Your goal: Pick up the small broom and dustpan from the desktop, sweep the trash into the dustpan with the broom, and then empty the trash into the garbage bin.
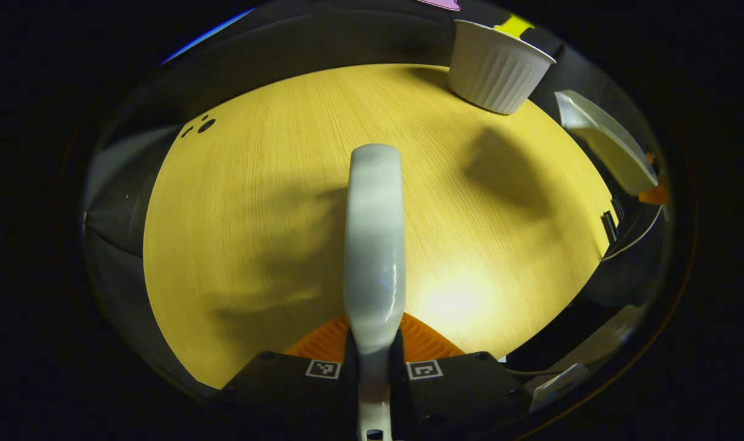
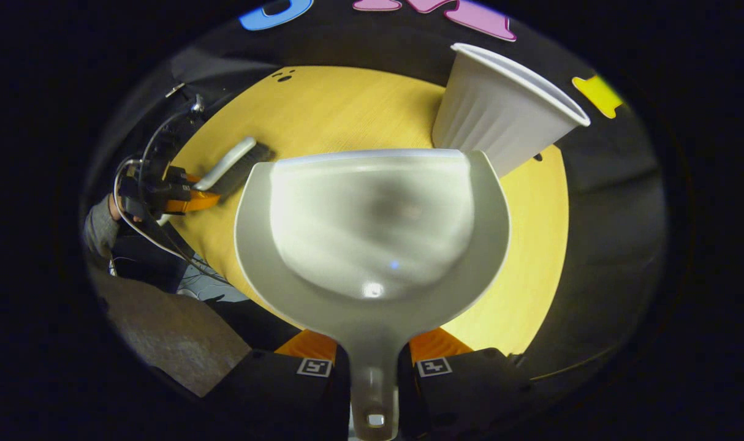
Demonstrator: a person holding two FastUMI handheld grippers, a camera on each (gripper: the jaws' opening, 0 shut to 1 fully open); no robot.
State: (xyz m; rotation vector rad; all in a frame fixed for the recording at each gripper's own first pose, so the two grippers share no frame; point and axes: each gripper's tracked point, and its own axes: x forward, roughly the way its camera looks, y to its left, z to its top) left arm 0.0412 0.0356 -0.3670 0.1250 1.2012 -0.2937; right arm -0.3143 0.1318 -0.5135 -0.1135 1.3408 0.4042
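Left gripper [image 1: 373, 361] pinched the white plastic broom handle [image 1: 375, 245], held over the yellow wood-grain desktop [image 1: 255, 202] w/ bristles down for sweeping. Right gripper [image 2: 373, 367] clamped the pale grey plastic dustpan [image 2: 372, 226] by its handle, tipped near the white ribbed garbage bin [image 2: 501, 116], probably for emptying; contents too blurred to tell.
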